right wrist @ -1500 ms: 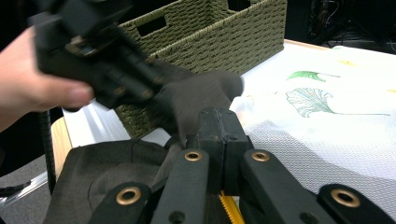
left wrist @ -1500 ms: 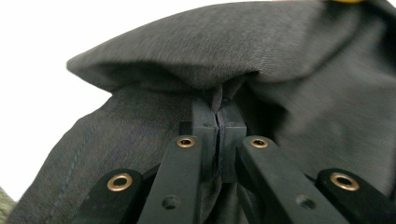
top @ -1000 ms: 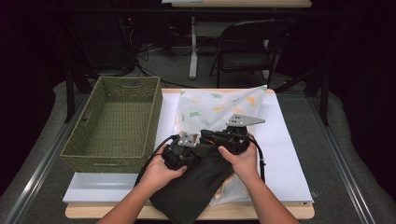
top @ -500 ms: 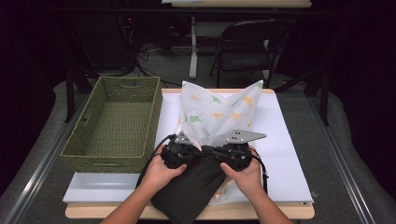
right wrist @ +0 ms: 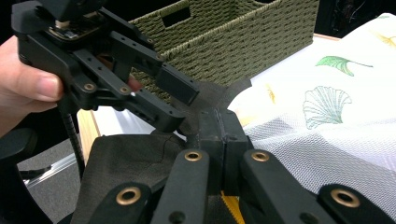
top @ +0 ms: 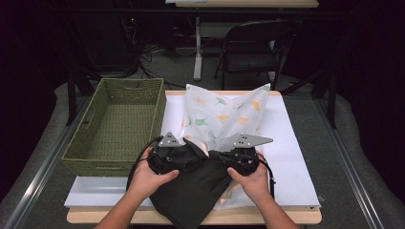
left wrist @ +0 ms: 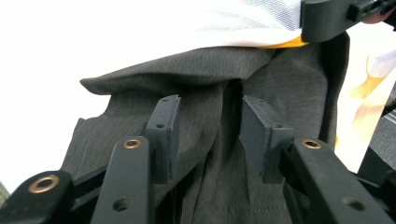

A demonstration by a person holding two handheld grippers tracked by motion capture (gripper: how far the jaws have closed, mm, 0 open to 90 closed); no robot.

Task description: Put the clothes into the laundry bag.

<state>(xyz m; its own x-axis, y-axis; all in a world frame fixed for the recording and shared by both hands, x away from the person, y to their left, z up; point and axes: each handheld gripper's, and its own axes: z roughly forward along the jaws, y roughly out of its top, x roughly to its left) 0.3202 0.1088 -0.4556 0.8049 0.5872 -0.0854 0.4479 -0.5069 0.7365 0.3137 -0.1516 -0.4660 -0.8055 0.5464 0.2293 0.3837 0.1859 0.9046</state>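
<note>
here the dark cloth lies crumpled at the near edge of the worktop, at about 6 o'clock in the high view, partly over the white leaf-print fabric that rises toward 12 o'clock. the right tool is clenched on an edge of the dark cloth, its jaws pressed flat together with the fabric pinched between them. the left tool has just been opening – its jaws now stand apart with a fold of the dark cloth lying between them, and the pads do not press on it, so i read it as released. in the right gripper view it sits at about 10 o'clock, just beside the pinched edge. the risk i see: with only one corner held, the cloth could sag or slide off the near edge, or drag the printed fabric with it, since the two overlap. the left tool could also close on a double layer and catch both fabrics at once. the woven basket stands well apart at 9 o'clock – no hazard there.
</note>
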